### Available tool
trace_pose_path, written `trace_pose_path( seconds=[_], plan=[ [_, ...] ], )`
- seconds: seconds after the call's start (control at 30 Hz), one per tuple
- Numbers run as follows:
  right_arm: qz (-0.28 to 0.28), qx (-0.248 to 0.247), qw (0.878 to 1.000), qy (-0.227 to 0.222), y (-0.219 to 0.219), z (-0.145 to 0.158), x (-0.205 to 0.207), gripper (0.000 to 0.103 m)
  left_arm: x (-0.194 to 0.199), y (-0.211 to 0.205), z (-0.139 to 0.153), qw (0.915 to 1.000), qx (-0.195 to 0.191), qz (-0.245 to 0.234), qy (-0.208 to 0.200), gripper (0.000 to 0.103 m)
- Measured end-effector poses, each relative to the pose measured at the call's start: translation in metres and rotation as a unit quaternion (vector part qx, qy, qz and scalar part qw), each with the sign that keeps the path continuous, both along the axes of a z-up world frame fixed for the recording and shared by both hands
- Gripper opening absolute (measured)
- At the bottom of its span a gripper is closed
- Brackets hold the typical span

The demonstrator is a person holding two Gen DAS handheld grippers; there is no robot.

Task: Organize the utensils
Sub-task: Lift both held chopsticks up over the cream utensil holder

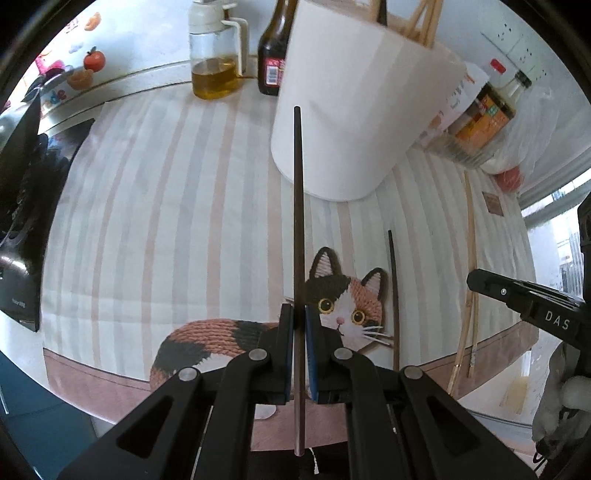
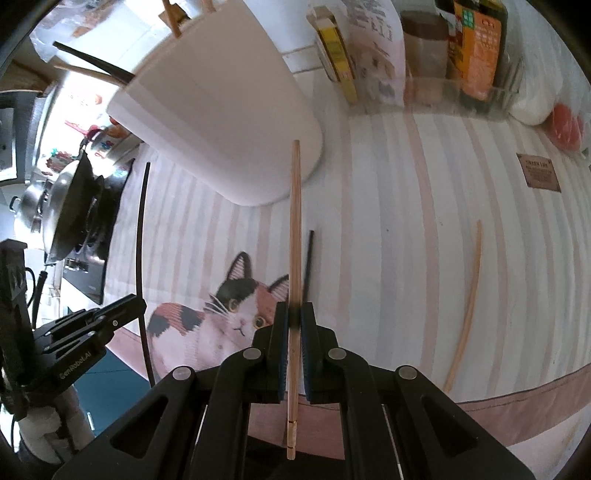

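My left gripper (image 1: 299, 314) is shut on a dark chopstick (image 1: 298, 206) that points up toward the white utensil holder (image 1: 354, 110). My right gripper (image 2: 294, 314) is shut on a light bamboo chopstick (image 2: 294, 221) that points at the same holder (image 2: 221, 118). The holder has several chopsticks (image 1: 424, 22) standing in it. On the striped cat mat (image 1: 166, 221) lie another dark chopstick (image 1: 393, 295) and bamboo chopsticks (image 1: 471, 258). The right wrist view shows the loose dark chopstick (image 2: 309, 254) and one bamboo chopstick (image 2: 467, 310) on the mat.
An oil dispenser (image 1: 214, 55) and a dark sauce bottle (image 1: 275, 51) stand behind the mat. A clear bin of condiments (image 2: 461, 59) sits at the back right. A wok (image 2: 70, 206) sits on a stove at the left. The other gripper (image 1: 524, 299) shows at the right edge.
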State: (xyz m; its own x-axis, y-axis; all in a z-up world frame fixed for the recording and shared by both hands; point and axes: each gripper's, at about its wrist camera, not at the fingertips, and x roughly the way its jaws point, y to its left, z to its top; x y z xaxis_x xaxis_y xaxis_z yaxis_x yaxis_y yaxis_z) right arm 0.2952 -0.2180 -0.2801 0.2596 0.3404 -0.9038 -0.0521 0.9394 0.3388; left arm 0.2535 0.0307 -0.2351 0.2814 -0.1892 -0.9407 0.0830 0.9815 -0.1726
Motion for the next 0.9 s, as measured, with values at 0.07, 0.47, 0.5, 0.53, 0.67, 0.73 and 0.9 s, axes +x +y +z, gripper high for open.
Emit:
trace_pose_path(
  seconds=[0.07, 0.47, 0.5, 0.53, 0.67, 0.73, 0.9],
  plan=[
    [0.0, 0.006, 1.0, -0.008, 0.001, 0.007, 0.001, 0.006, 0.0, 0.0, 0.004, 1.0, -0.002, 0.005, -0.003, 0.004],
    [-0.006, 0.036, 0.997, -0.07, 0.003, 0.063, 0.01, 0.006, 0.007, 0.01, 0.066, 0.9966, -0.031, 0.026, -0.072, 0.004],
    [-0.006, 0.039, 0.996, -0.078, 0.003, 0.071, 0.011, 0.006, 0.008, 0.01, 0.073, 0.9959, -0.034, 0.027, -0.08, 0.004],
    [-0.007, 0.041, 0.996, -0.084, 0.003, 0.077, 0.012, 0.006, 0.009, 0.011, 0.081, 0.9949, -0.038, 0.028, -0.089, 0.004],
    [-0.008, 0.049, 0.992, -0.114, 0.003, 0.105, 0.015, 0.006, 0.009, 0.014, 0.103, 0.9919, -0.049, 0.029, -0.113, 0.004],
    [-0.008, 0.053, 0.99, -0.129, 0.003, 0.118, 0.016, 0.006, 0.009, 0.017, 0.114, 0.99, -0.054, 0.03, -0.126, 0.004],
    [-0.007, 0.063, 0.984, -0.164, 0.004, 0.15, 0.018, 0.006, 0.007, 0.02, 0.14, 0.985, -0.064, 0.031, -0.157, 0.004]
  ],
)
